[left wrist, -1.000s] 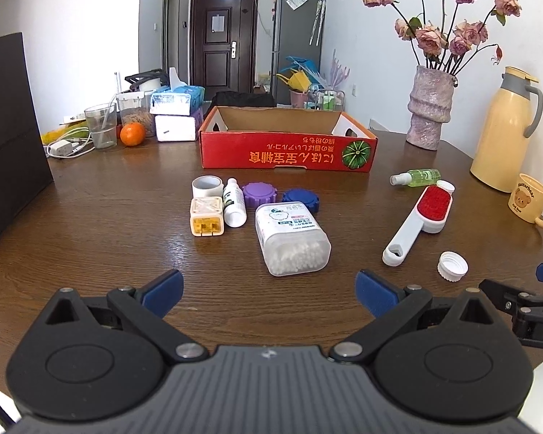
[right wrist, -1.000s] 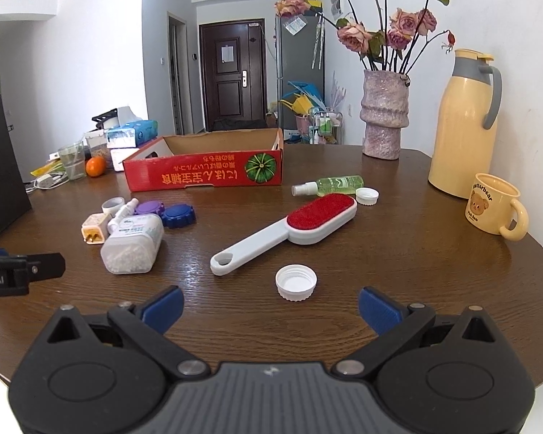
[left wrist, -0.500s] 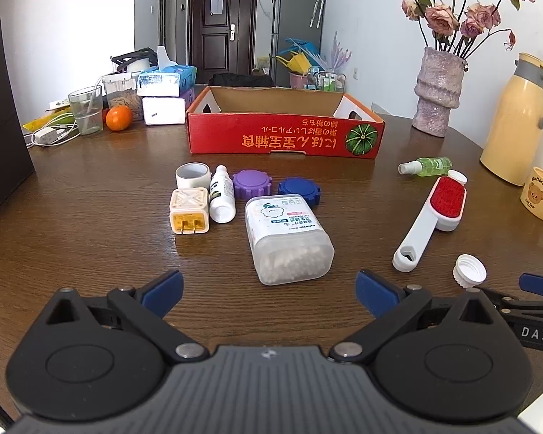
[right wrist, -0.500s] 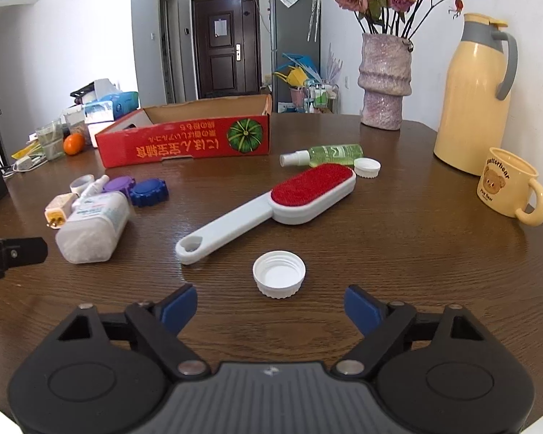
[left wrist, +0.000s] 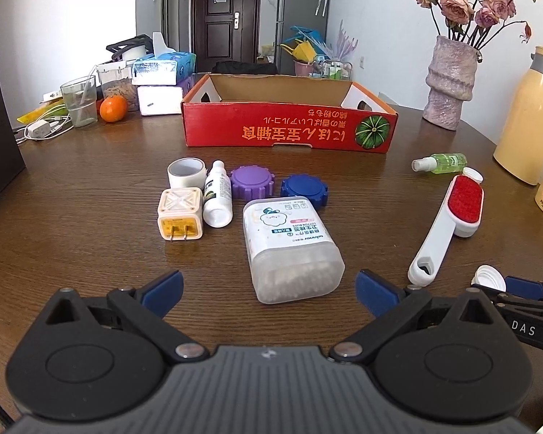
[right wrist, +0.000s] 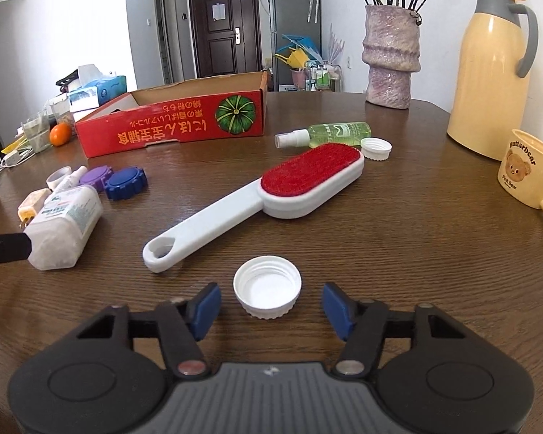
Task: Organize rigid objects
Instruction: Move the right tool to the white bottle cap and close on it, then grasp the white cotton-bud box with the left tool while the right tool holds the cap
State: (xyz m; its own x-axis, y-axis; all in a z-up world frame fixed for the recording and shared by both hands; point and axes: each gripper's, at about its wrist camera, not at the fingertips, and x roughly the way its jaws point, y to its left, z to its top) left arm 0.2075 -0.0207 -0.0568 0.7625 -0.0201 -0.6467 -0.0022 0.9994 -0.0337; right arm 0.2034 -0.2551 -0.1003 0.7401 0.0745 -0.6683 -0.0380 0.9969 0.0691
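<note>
White screw cap lies open side up on the worktop, just ahead of and between the right gripper fingers. Fingers are closing, cap in the gap, pads not on it yet. My read: light, stiff, thin-walled plastic with a ribbed skirt, so it should grip fine across the outer wall. It is low and light, so it could skate on the smooth wood or flip if one pad lands first; centre it and pinch low on the ribs.

Just beyond it is the lint brush, its handle ring near the cap but apart from it. Behind the brush head are the green spray bottle and a second white cap.

The left gripper has fingers spread wide and empty, with the cotton swab box lying just ahead of the gap. Looks light, rigid and slick-sided; take it across the narrow width.

The red cardboard tray at the back, the likely drop spot, shows nothing inside from here.
</note>
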